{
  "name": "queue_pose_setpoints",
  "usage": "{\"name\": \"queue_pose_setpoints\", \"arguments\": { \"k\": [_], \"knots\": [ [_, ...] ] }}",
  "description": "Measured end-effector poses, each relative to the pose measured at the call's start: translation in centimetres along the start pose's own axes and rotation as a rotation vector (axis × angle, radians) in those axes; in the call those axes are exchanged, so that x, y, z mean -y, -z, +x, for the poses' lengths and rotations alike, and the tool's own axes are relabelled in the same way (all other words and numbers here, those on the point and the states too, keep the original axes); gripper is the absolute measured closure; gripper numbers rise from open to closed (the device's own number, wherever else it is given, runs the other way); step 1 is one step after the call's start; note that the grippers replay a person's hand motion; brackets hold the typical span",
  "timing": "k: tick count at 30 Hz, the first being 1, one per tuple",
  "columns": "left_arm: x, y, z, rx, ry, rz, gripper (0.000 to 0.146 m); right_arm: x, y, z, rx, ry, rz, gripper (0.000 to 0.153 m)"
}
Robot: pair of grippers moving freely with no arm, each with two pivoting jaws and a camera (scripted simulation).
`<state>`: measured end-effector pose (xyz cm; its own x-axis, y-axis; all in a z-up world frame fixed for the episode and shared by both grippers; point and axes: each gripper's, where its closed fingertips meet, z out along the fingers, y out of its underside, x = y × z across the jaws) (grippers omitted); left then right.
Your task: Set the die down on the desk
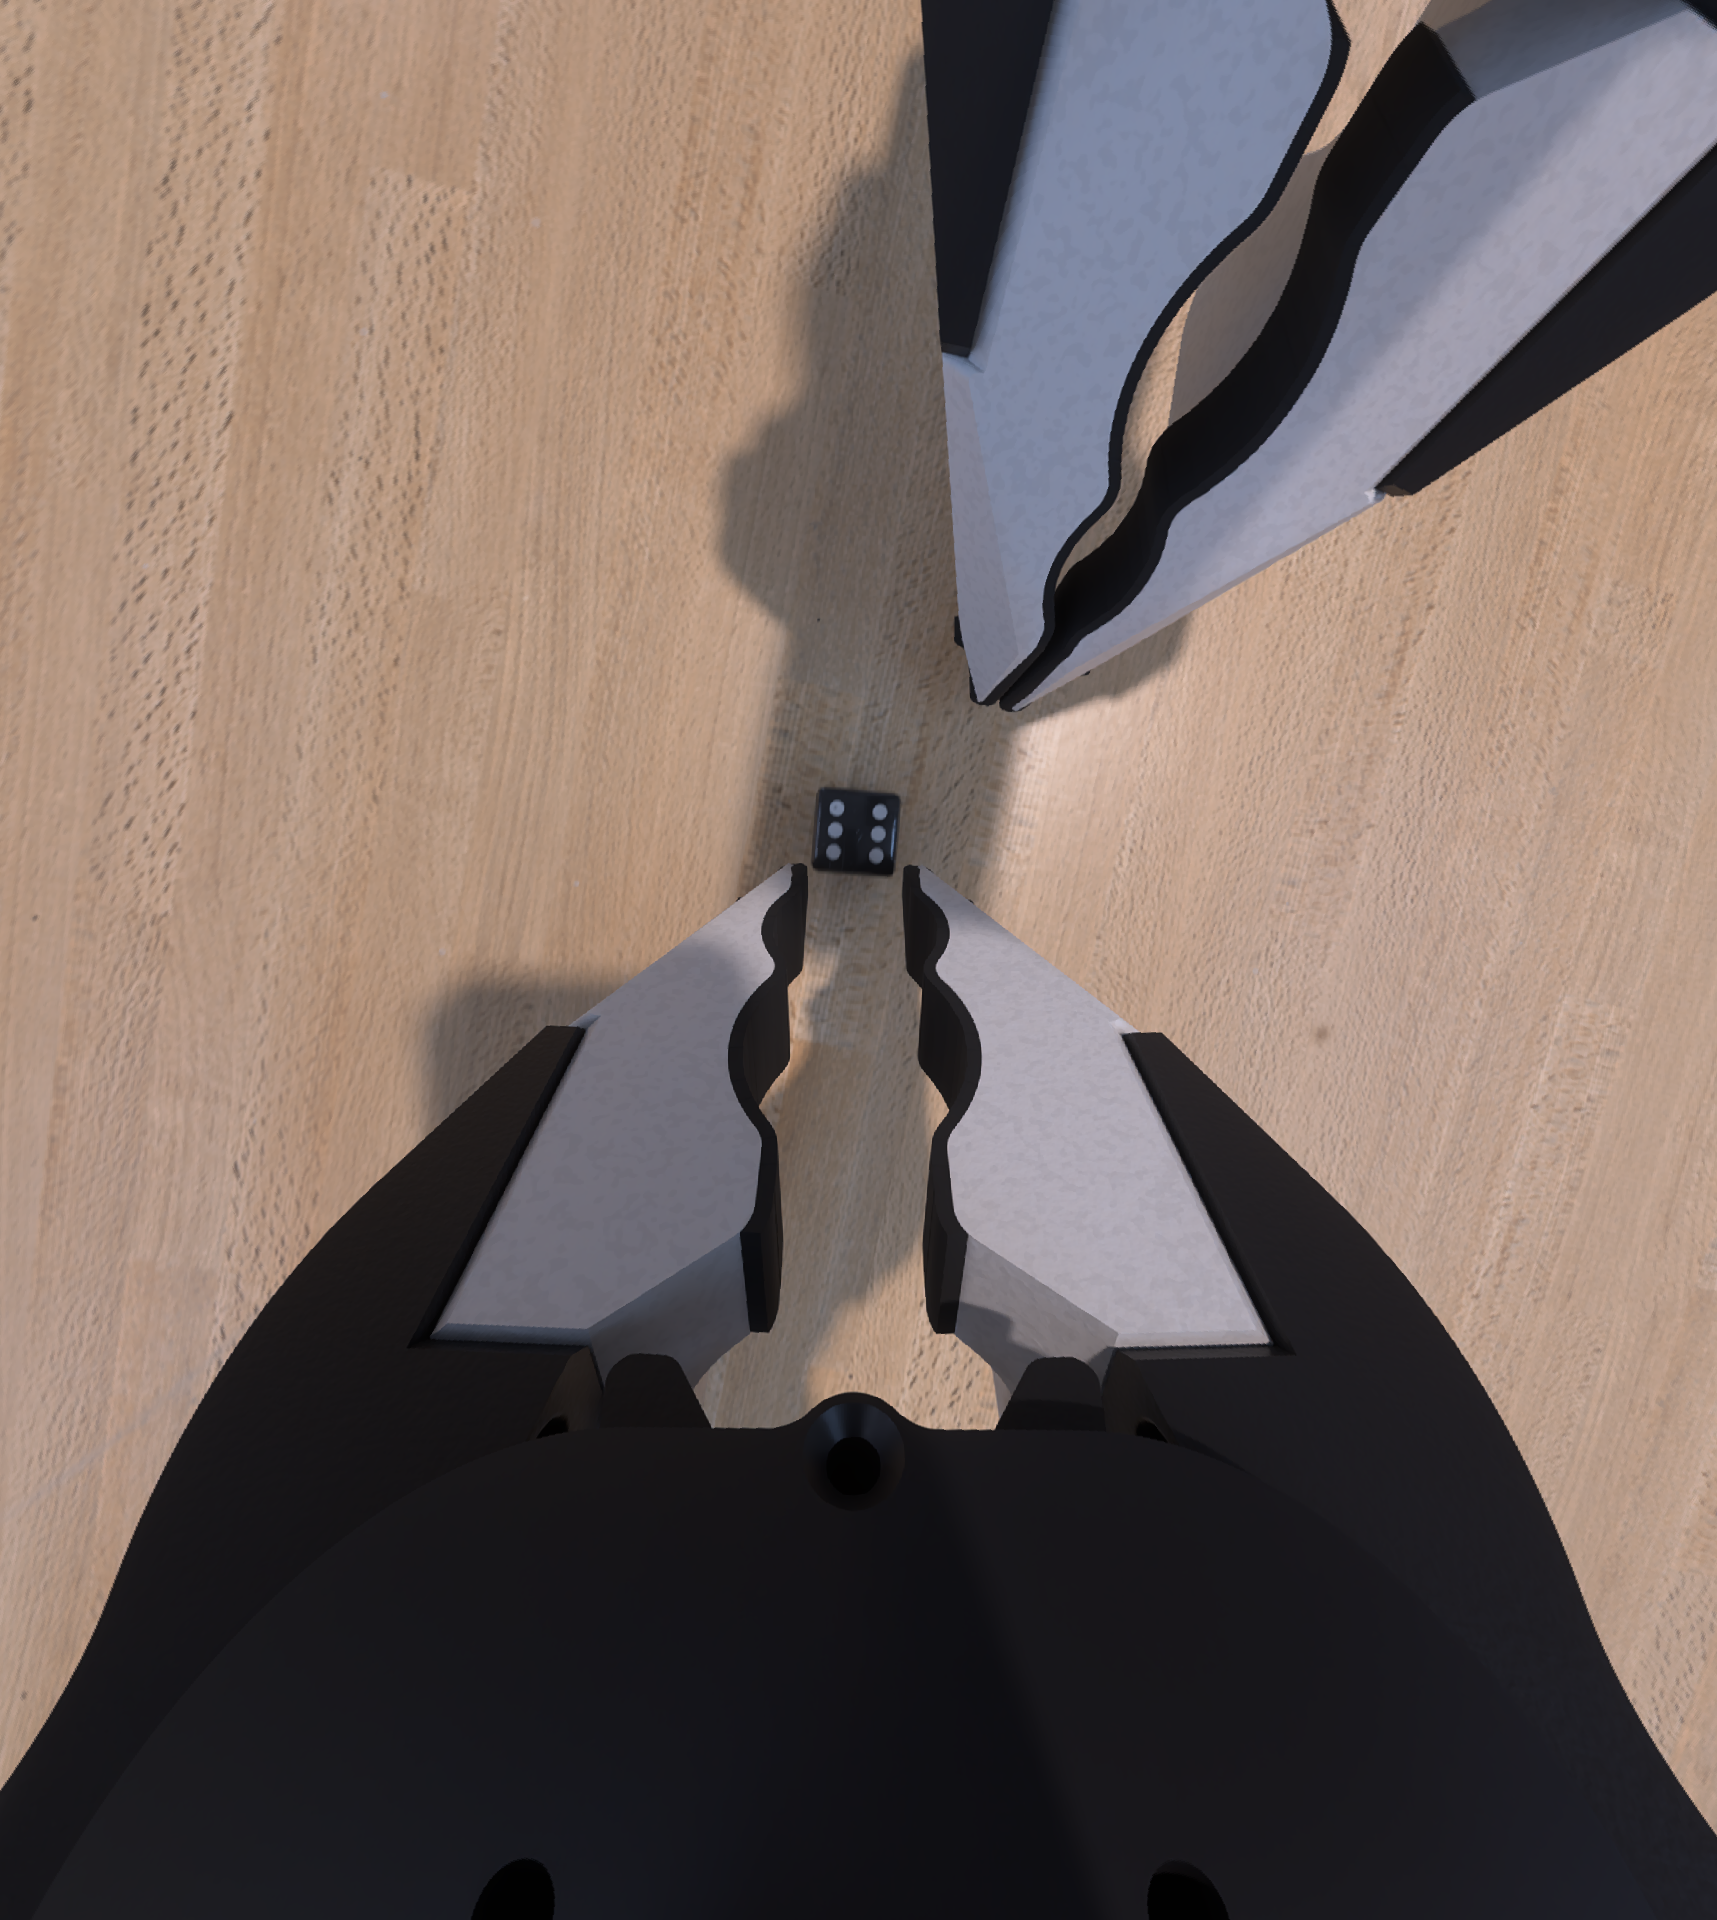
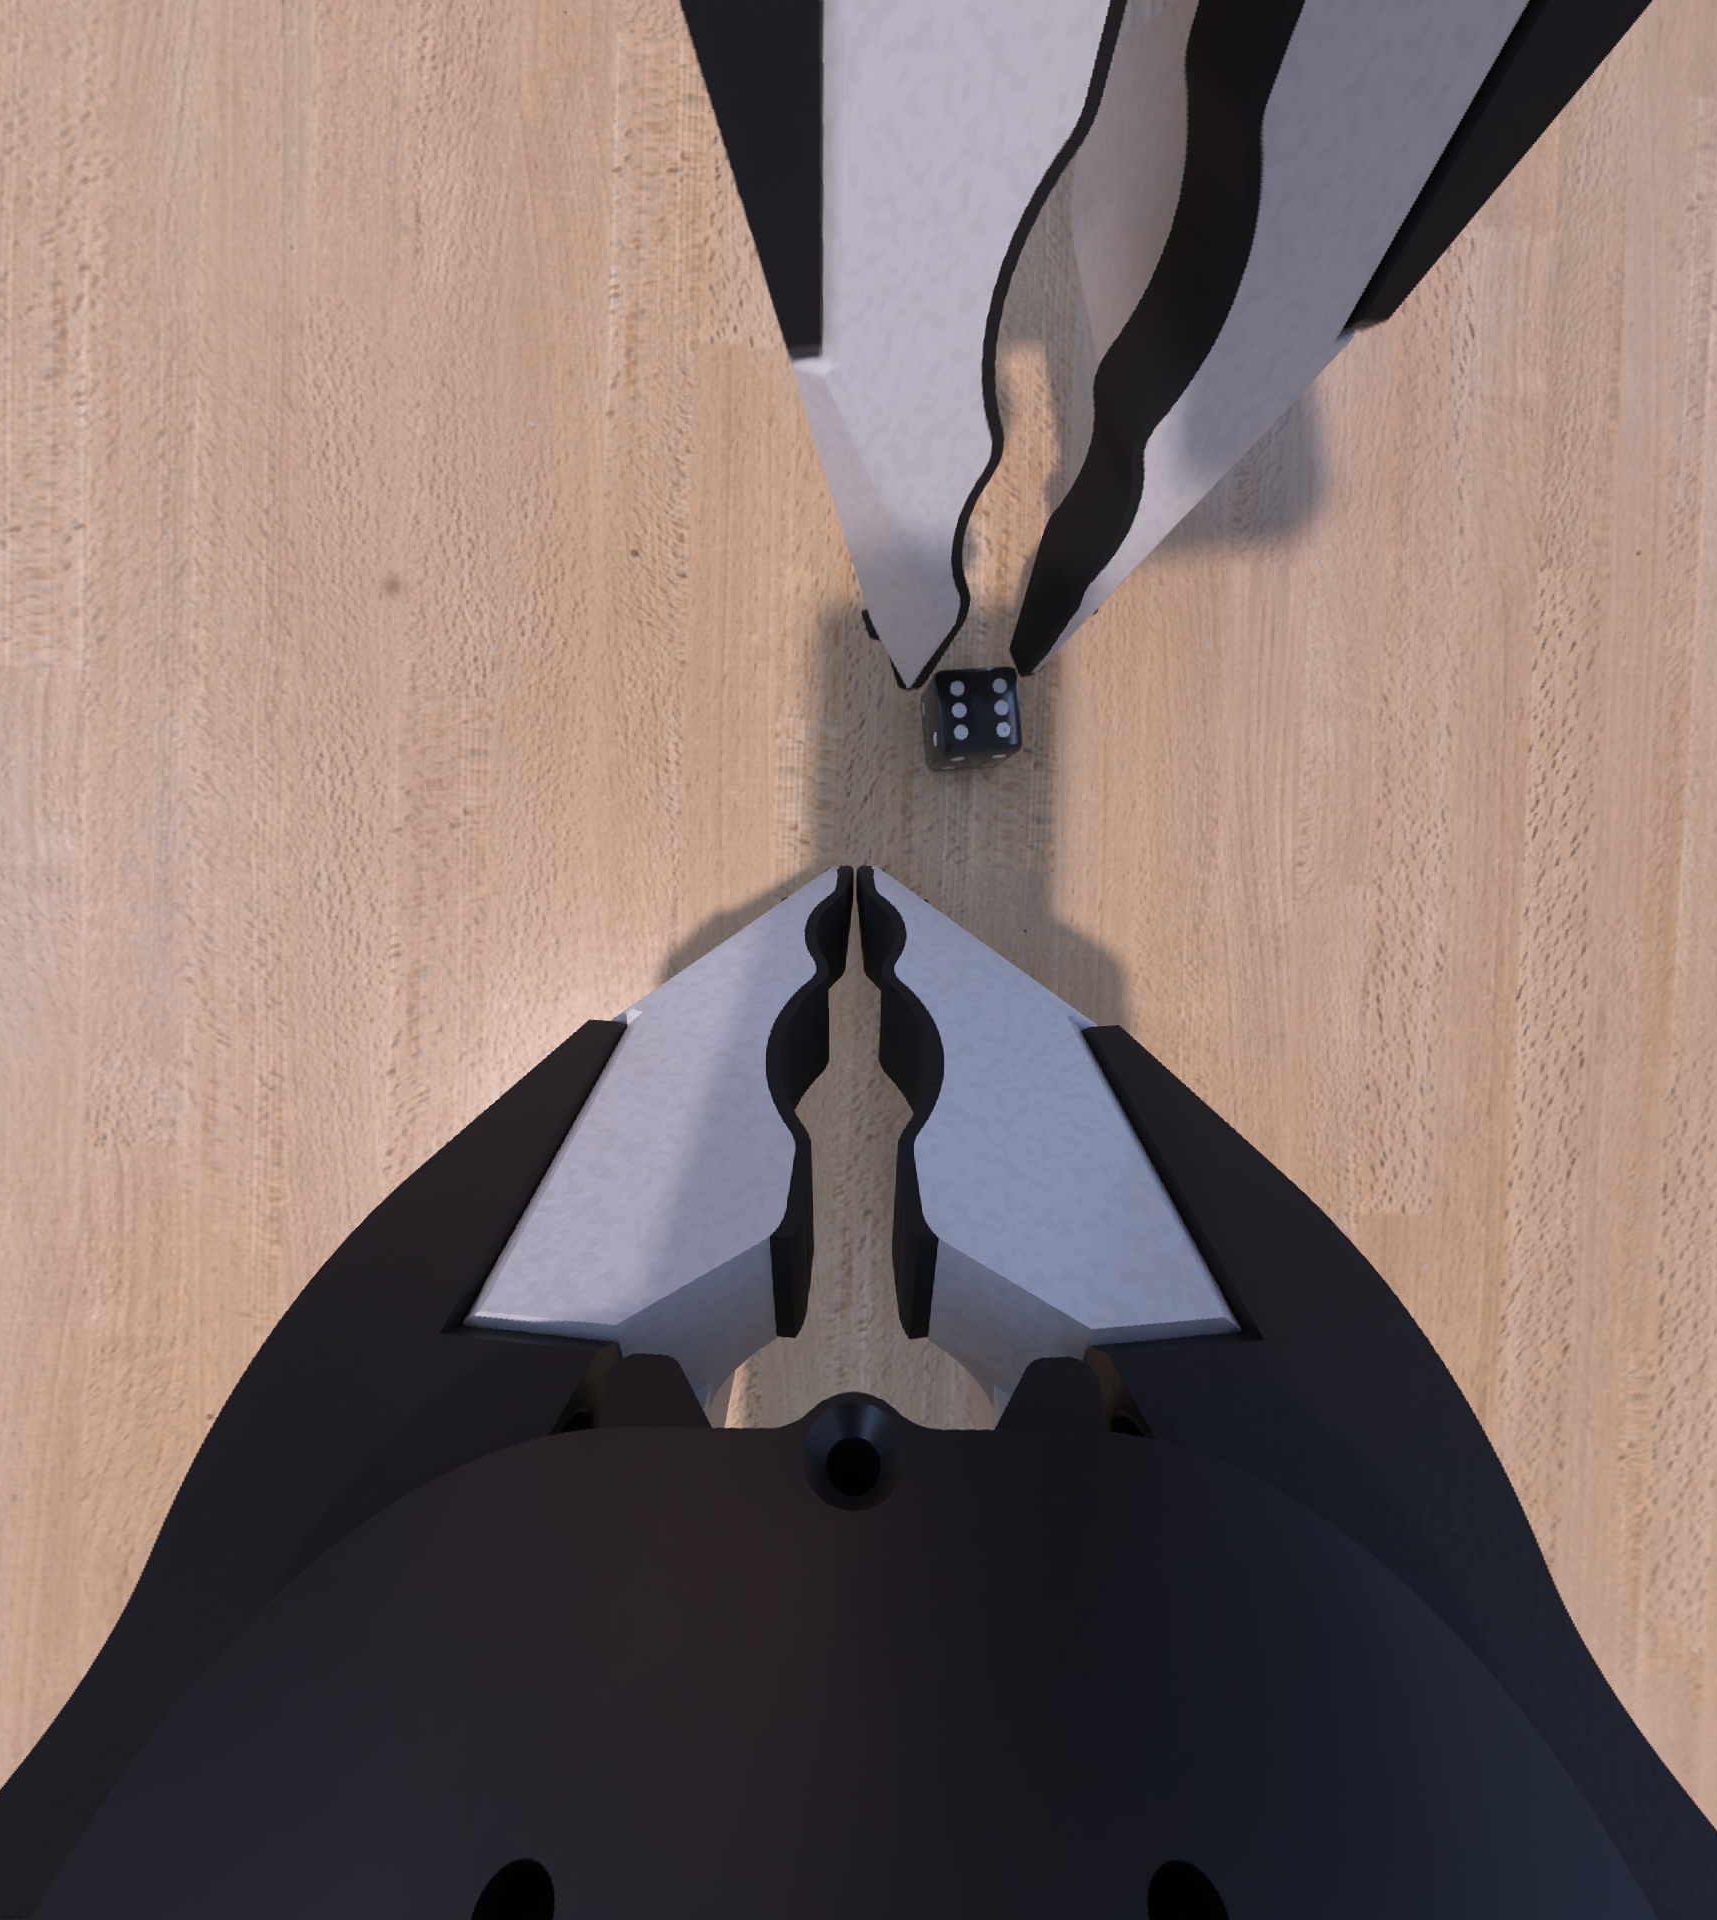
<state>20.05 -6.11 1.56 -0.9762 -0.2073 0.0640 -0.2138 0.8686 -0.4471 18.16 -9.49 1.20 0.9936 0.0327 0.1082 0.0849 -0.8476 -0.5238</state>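
Observation:
A small black die [image 1: 856, 831] with white pips lies on the light wooden desk [image 1: 314, 623], its six-pip face towards the camera. My left gripper [image 1: 854, 878] is open, its two fingertips about a die's width apart and just short of the die, with nothing between them. In the right wrist view the left gripper [image 2: 970, 673] comes in from the top with its tips right above the die [image 2: 973, 717]. My right gripper [image 2: 854, 873] is shut and empty, a short way from the die. It also shows in the left wrist view [image 1: 1005, 696] at the upper right.
Bare wooden desk [image 2: 314, 623] fills both views on all sides. The grippers' shadows fall on the wood around the die. The two grippers point tip to tip, with the die between them.

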Motion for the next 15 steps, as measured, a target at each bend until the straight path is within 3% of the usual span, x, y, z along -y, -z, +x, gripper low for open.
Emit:
{"name": "queue_pose_setpoints", "arguments": {
  "k": [4,7,10,15],
  "knots": [
    [-0.2,1.3,-0.6,0.046,0.019,0.011,0.127,0.4,0.2,0.1,0.034,-0.026,0.032,0.151],
    [-0.2,2.9,-1.0,0.097,0.044,0.050,0.125,1.0,2.3,0.5,0.074,-0.098,0.148,0.139],
    [-0.7,4.5,-1.2,0.161,0.069,0.072,0.122,0.2,5.0,2.4,-0.007,-0.130,0.199,0.137],
    [-2.1,6.3,0.0,0.220,0.114,0.106,0.119,-3.4,6.4,4.2,-0.111,-0.156,0.129,0.123]
  ]
}}
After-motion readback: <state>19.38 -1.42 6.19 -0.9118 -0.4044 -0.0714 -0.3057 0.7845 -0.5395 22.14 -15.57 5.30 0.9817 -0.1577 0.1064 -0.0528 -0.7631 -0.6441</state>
